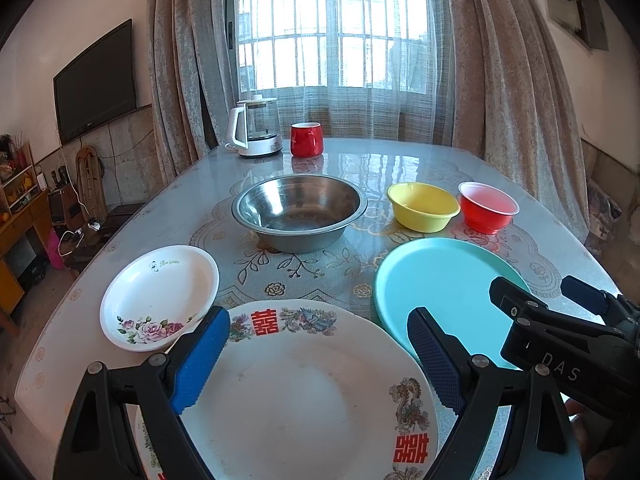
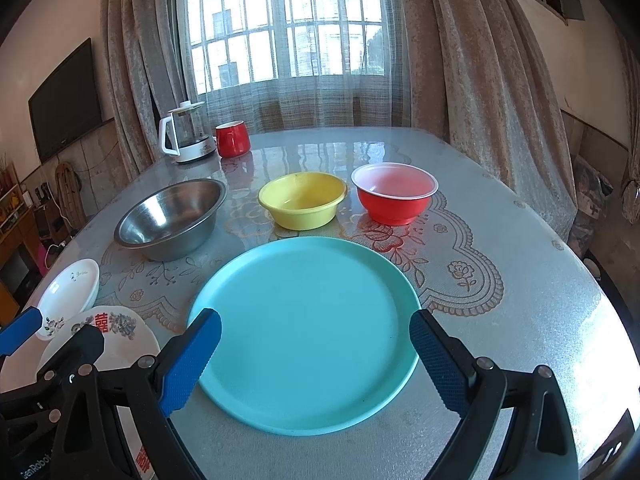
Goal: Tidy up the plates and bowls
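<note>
Left wrist view: the left gripper [image 1: 318, 360] hangs over the large white plate [image 1: 296, 392], fingers apart and empty, the plate directly below and ahead. Red double-happiness characters mark its rim; the small floral dish [image 1: 160, 296] beside it reads what looks like "Flora Garden". The right gripper [image 2: 316, 360], lettered "DAS", fingers also apart, hovers over the turquoise plate [image 2: 304, 332]. Steel bowl [image 1: 300, 210], yellow bowl [image 2: 303, 200] and red bowl [image 2: 394, 192] sit farther back, apart.

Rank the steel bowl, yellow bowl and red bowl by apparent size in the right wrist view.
1. Steel bowl, largest.
2. Yellow bowl and red bowl look alike; I won't rank them.
</note>
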The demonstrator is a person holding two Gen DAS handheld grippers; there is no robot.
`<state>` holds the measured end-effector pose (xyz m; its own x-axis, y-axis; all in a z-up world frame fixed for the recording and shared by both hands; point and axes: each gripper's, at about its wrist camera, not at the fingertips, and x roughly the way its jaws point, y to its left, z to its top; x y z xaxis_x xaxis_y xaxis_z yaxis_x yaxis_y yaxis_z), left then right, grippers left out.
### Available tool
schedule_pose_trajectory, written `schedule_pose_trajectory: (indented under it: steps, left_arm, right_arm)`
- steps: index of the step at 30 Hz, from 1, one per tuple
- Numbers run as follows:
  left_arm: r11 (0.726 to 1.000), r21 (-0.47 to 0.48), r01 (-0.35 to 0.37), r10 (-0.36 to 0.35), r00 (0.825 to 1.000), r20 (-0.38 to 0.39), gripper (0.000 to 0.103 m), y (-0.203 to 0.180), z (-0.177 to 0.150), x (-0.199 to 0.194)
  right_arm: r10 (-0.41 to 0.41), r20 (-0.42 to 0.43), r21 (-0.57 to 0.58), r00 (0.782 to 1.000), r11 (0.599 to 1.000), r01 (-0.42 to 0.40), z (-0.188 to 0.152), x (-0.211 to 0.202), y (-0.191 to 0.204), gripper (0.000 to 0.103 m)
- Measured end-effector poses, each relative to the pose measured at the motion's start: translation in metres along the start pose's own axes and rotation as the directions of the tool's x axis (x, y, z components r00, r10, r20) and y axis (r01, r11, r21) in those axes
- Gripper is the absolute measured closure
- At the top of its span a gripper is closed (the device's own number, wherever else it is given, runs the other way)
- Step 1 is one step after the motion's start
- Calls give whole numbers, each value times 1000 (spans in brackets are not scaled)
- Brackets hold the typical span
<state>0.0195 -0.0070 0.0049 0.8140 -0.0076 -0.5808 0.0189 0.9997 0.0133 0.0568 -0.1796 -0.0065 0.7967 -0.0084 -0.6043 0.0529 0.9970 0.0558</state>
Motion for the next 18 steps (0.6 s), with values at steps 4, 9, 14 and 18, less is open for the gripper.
schedule_pose_trajectory:
  steps: [4,9,14,18]
  left_arm:
    - [1000,4,1,-1,1000,0,12,-2,1,0]
    - [1000,7,4,-4,1000,-4,12,-5,1,1]
    - [1000,11,14,-14,1000,-15,12,-8,2,2]
    - [1000,18,26,-25,999,-35,12,-8,7,6]
  right_arm:
    - [0,0,0,1000,1000,0,0,0,-1,6]
    - [1,-1,2,1000,1000,-1,0,0,-2,6]
    - [3,-7,7,1000,1000,-3,-1,2,-6,6]
    - [15,-12,17,1000,1000,-15,2,3,-13,7]
